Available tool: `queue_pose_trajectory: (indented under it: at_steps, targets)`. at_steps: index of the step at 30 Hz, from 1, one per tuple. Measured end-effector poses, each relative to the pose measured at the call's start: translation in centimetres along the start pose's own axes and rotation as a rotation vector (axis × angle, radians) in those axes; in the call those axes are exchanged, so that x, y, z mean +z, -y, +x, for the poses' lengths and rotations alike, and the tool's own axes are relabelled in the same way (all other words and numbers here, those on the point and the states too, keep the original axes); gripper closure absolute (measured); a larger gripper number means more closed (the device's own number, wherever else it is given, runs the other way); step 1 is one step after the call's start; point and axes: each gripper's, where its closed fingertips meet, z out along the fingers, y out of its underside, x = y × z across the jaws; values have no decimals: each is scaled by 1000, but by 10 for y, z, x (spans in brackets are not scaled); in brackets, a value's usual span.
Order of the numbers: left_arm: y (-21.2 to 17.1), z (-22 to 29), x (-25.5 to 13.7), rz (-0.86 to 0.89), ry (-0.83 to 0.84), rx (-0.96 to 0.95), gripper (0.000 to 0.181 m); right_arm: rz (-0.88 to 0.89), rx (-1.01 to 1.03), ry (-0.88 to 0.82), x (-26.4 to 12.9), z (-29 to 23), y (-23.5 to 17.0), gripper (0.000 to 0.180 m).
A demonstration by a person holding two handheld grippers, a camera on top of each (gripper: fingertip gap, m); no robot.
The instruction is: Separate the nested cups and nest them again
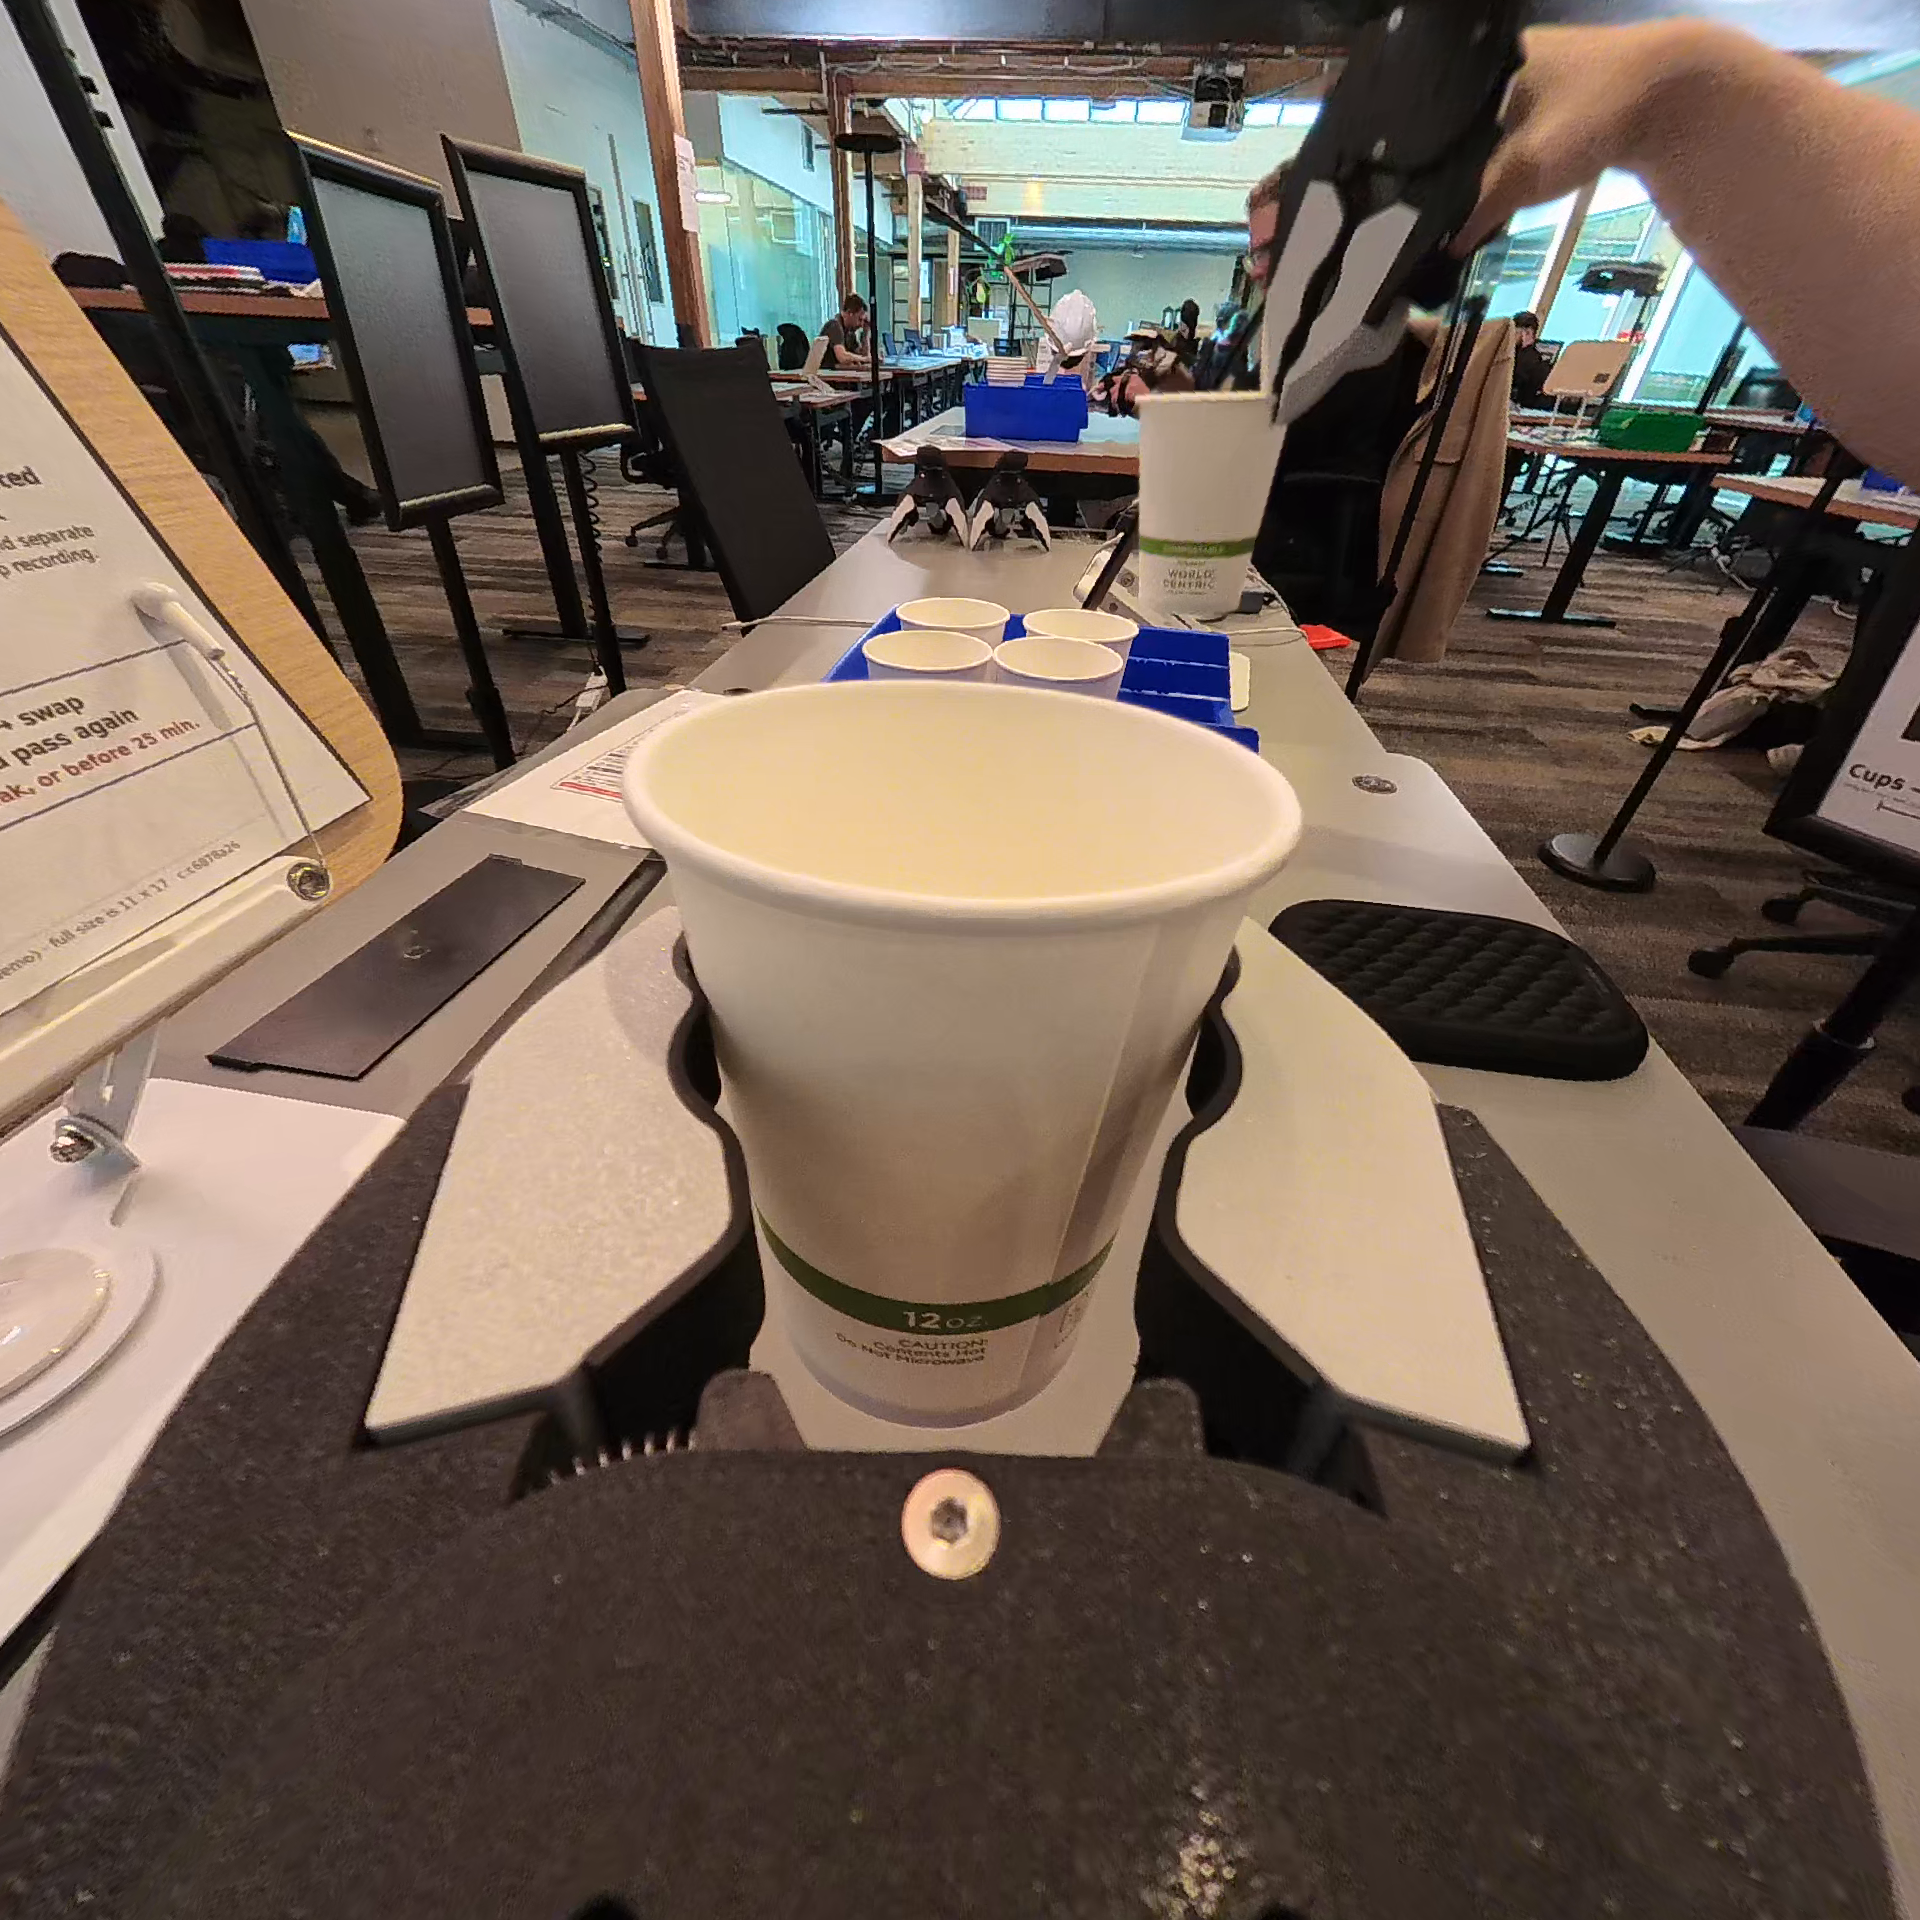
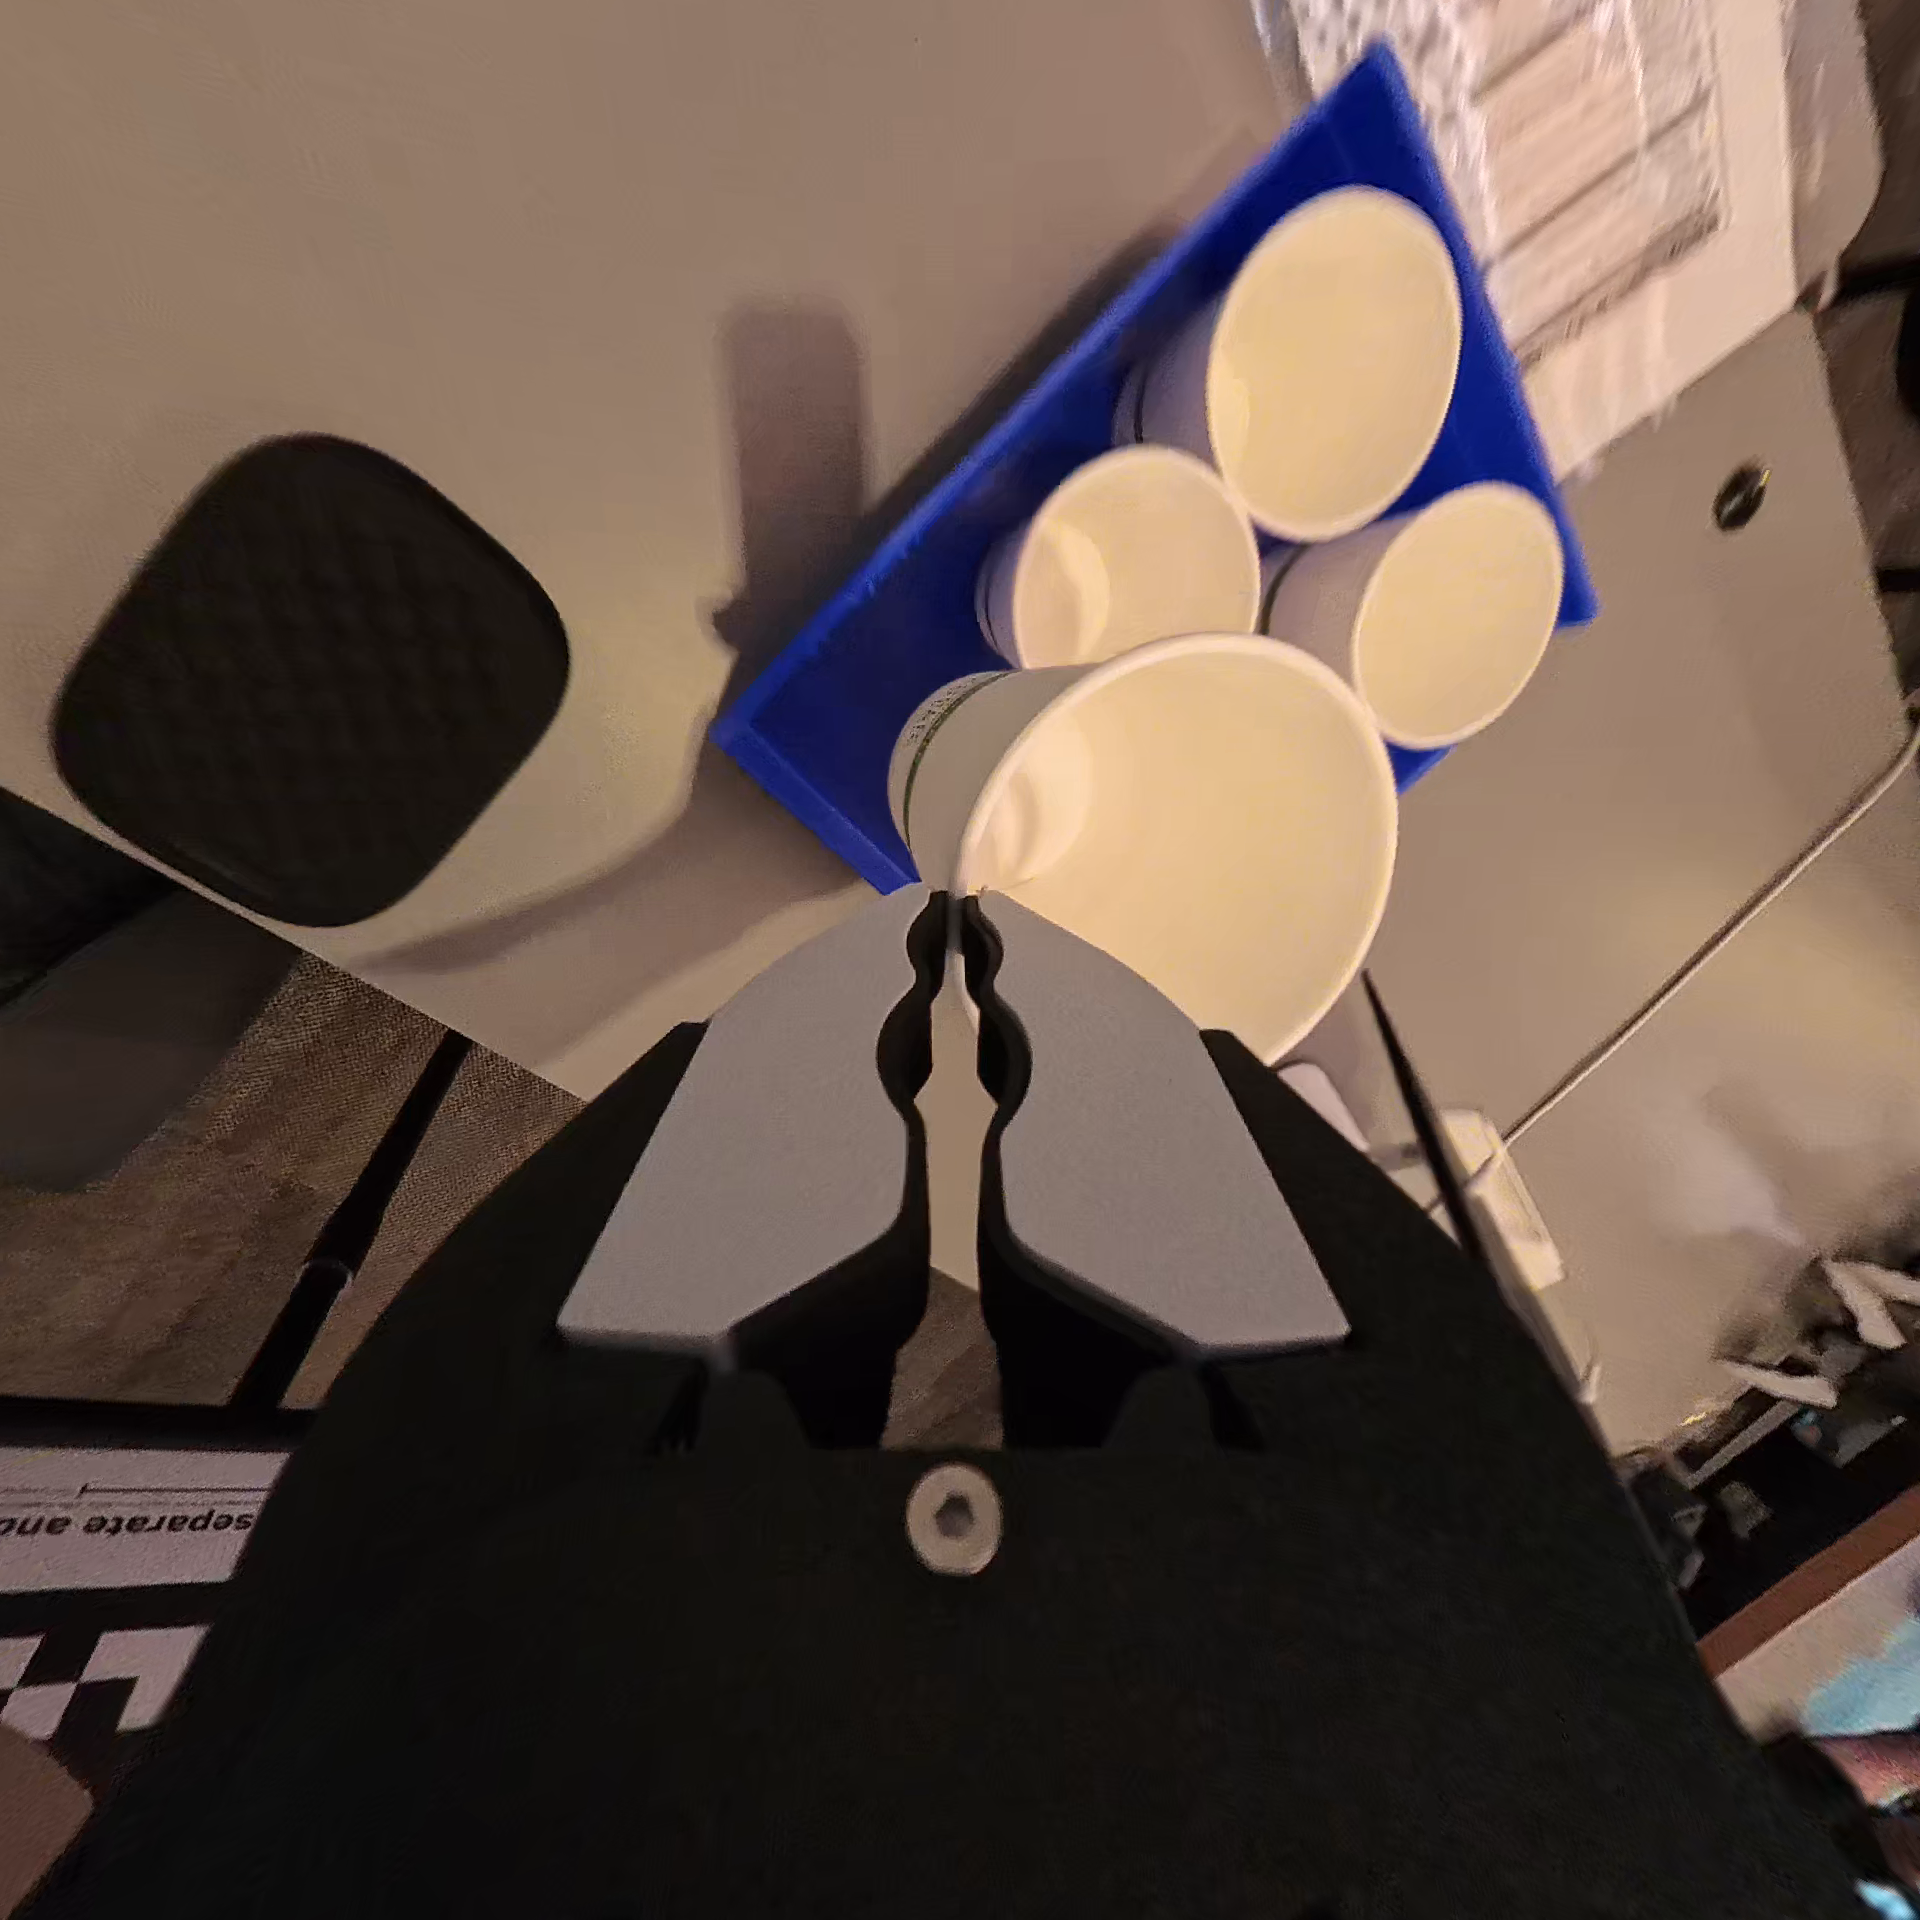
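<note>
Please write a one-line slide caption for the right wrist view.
Right claw pinches a paper cup by its rim above a blue tray of cups.

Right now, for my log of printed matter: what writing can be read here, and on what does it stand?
I won't quote writing; it stands on:
Near cup: print at its green band.
Far cup: print near its base.
Sign on wooden board: several lines.
Framed sign, right edge: cropped.
Paper sheet by the blue bin: blurred.

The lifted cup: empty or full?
Empty. The right wrist view looks into the cup pinched at its rim by the tongs: bare inside.
</note>
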Motion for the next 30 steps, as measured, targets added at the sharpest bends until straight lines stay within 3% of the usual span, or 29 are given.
queue_pose_trajectory:
  at_steps: [11, 30]
  targets:
    - [0, -1, 0, 3, -1, -5, 91, -38, 163, -46, 73, 17, -78, 177]
    - [-2, 0, 1, -3, -3, -5, 91, 5, 203, -105, 115, 29, -88, 177]
